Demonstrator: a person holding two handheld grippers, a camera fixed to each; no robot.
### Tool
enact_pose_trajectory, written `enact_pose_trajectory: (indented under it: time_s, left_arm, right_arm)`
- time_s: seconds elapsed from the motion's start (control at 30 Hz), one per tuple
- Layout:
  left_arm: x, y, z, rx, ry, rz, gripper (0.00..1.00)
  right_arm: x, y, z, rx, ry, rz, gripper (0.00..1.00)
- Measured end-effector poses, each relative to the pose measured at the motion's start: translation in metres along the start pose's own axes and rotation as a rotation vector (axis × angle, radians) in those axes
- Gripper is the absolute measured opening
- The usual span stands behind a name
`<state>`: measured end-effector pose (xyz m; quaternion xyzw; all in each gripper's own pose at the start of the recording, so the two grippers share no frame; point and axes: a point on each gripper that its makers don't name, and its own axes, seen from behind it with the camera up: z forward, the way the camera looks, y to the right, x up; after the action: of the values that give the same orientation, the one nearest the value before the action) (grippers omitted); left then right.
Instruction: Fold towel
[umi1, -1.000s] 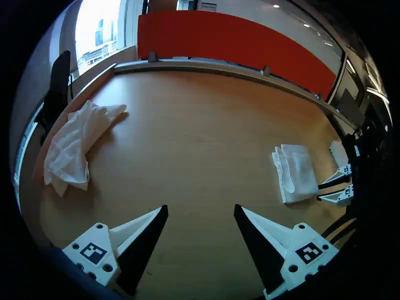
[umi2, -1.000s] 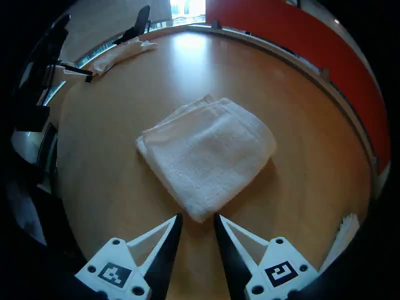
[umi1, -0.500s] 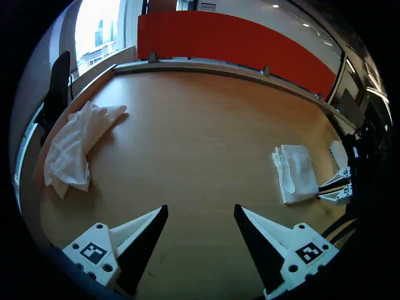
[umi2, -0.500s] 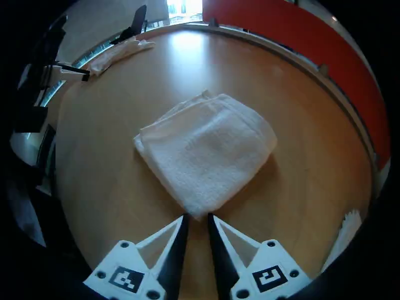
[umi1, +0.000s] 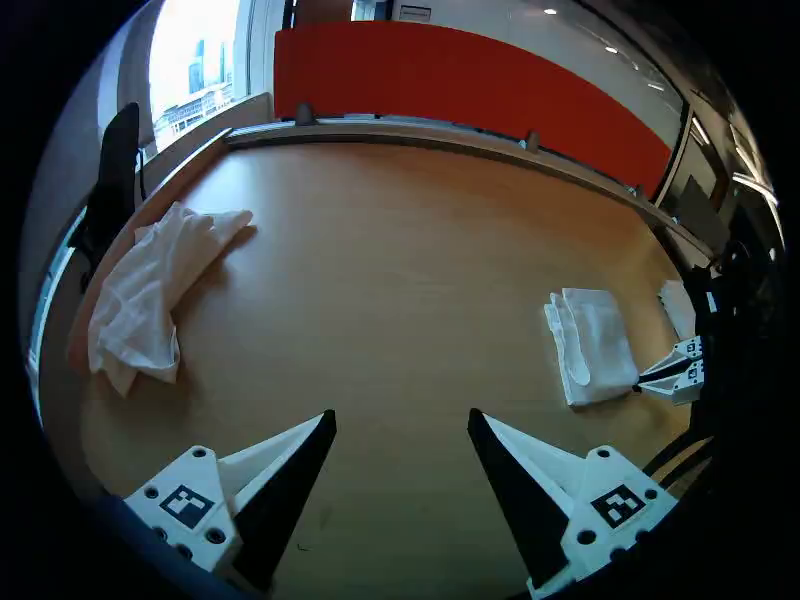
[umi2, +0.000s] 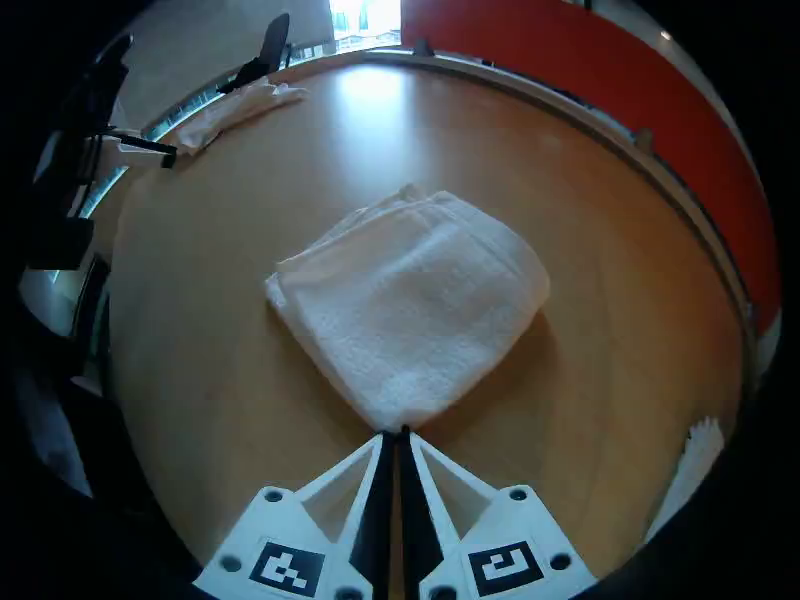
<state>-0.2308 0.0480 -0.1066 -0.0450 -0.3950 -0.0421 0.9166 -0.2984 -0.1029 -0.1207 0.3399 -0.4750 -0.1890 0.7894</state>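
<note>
White terry, folded into a thick, nearly square pad, the towel (umi2: 410, 300) lies flat on the wooden worktop (umi2: 600, 330) in the right gripper view. It sits diamond-wise, with one corner pointing straight back at the right claw (umi2: 400, 435) and the opposite corner pointing away toward the far rim. Its stacked layer edges show along the upper-left side. It is so close to square here that no long axis can be named. In the left gripper view it appears well off to the right as a narrow oblong running from near to far, flattened by the lens. The right claw is pressed almost together, leaving only a thin dark slit, and its tips meet the towel's nearest corner; whether any cloth is caught between them cannot be made out. The left claw (umi1: 400, 413) is spread wide above bare wood, well apart from the towel. A crumpled white cloth (umi1: 150, 300) lies near the worktop's left edge, beside a dark chair (umi1: 115, 170). Another white cloth (umi2: 700, 460) is cut off at the right margin. A red partition (umi1: 470, 85) stands behind the far rim.
</note>
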Motion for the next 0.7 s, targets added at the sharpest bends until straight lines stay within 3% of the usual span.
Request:
enact_pose_trajectory:
  time_s: [0.37,0.7]
  left_arm:
    - [-0.003,-0.003,-0.001,-0.002,0.001,-0.002,0.98]
    - [0.002,-0.004,-0.004,-0.011,0.02,0.002,0.98]
  right_arm:
    - [0.015,0.005,-0.014,-0.031,0.04,0.001,0.06]
    - [0.072,0.017,-0.043,-0.082,0.122,-0.056,0.06]
